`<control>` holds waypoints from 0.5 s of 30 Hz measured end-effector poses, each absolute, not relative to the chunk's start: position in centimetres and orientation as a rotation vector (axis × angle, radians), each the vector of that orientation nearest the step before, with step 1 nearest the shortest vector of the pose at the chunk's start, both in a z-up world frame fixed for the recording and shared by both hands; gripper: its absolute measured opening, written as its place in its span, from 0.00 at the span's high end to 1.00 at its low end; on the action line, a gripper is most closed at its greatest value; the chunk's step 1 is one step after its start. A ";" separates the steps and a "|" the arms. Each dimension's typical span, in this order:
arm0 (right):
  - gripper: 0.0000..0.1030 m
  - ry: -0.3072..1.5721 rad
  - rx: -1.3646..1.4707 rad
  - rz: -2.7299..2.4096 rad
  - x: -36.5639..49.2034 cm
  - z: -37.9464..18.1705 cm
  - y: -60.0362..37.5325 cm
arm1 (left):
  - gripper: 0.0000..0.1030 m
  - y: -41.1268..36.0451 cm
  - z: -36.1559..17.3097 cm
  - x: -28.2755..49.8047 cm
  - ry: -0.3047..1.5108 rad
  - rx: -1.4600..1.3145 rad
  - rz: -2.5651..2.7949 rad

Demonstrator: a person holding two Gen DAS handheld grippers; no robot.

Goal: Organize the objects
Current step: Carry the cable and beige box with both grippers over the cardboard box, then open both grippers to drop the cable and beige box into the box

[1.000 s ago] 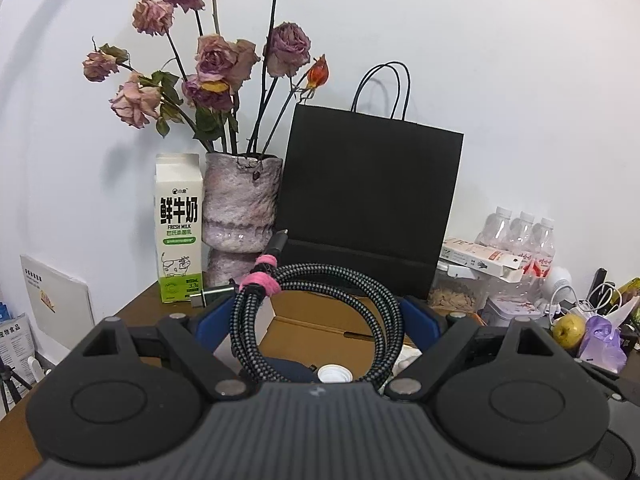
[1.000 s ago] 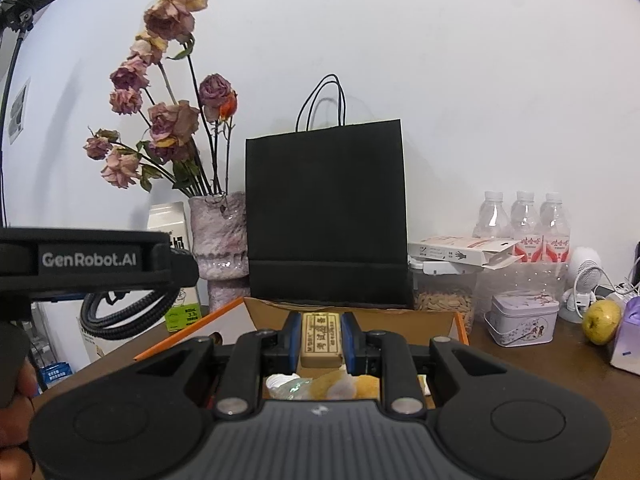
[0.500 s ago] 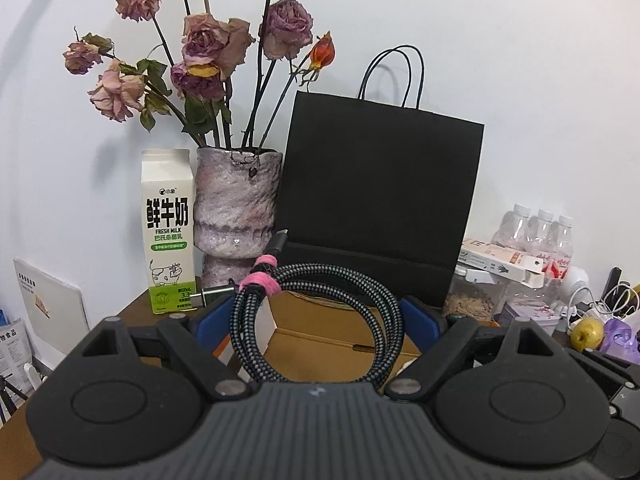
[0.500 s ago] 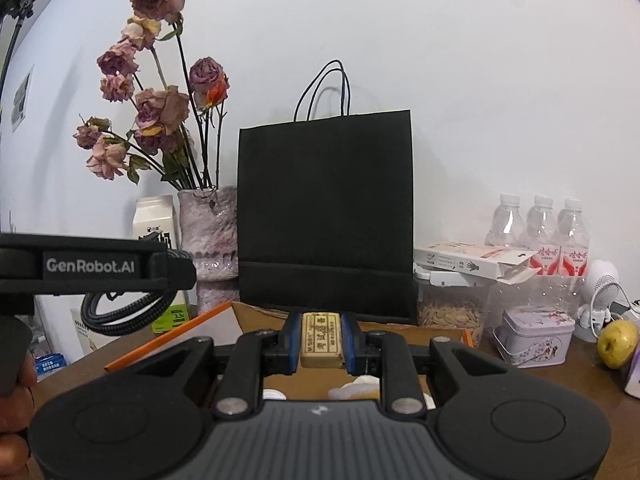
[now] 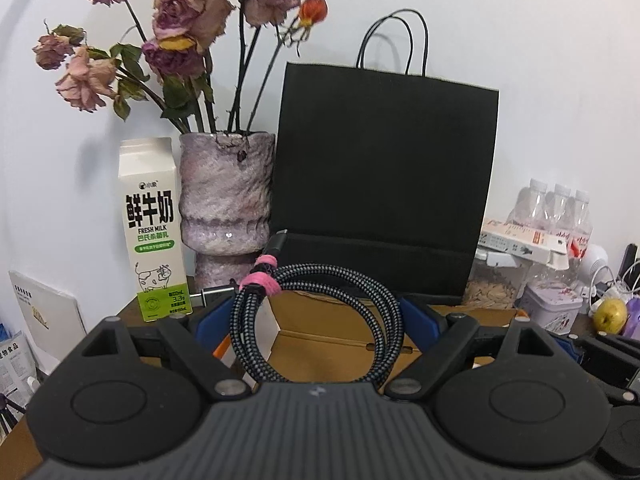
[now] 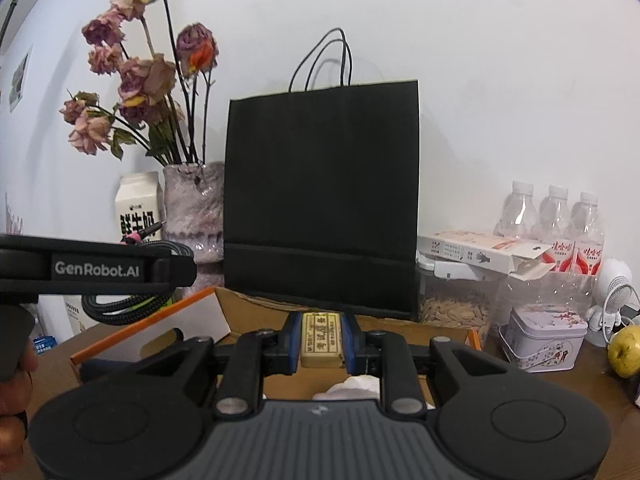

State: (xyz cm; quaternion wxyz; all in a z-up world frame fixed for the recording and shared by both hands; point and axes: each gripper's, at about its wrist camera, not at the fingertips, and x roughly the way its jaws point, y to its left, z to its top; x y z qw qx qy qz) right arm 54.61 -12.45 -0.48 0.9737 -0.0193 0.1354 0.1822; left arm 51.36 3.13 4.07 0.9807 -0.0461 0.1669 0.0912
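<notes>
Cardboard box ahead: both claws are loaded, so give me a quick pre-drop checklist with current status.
1. Left claw gripping the coiled cable: ok, the coil spans both blue pads.
2. Right claw shut on the small tan block: ok.
3. Cardboard box open: ok, flaps up, cavity visible beneath both claws.
4. Free space inside the box: cannot tell; something white lies in it, the rest is hidden.
5. Black paper bag clear of the claws: ok, it stands behind the box.

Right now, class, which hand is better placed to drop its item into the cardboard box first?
Right, probably: its small bar hangs over the cardboard box; the left's cable coil looks nearer the box's edge.
</notes>
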 end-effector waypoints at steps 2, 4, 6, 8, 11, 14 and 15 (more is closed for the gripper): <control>0.81 0.282 -0.042 0.367 54.8 -0.7 -12.3 | 0.13 3.1 3.8 51.7 0.343 -0.085 0.181; 0.81 0.286 -0.047 0.366 54.9 -0.8 -12.3 | 0.13 3.1 3.6 52.0 0.348 -0.077 0.178; 0.81 0.288 -0.051 0.365 54.8 -0.9 -12.2 | 0.13 3.0 3.4 52.1 0.350 -0.073 0.176; 0.81 0.290 -0.055 0.363 54.9 -1.0 -12.2 | 0.13 3.0 3.3 52.2 0.349 -0.070 0.171; 0.81 0.296 -0.058 0.362 55.0 -1.1 -12.1 | 0.13 2.9 3.2 52.3 0.349 -0.064 0.173; 0.81 0.304 -0.061 0.361 55.0 -1.2 -12.0 | 0.13 2.8 3.0 52.4 0.356 -0.058 0.173; 0.81 0.306 -0.062 0.360 55.0 -1.2 -12.0 | 0.13 2.8 2.9 52.5 0.357 -0.057 0.171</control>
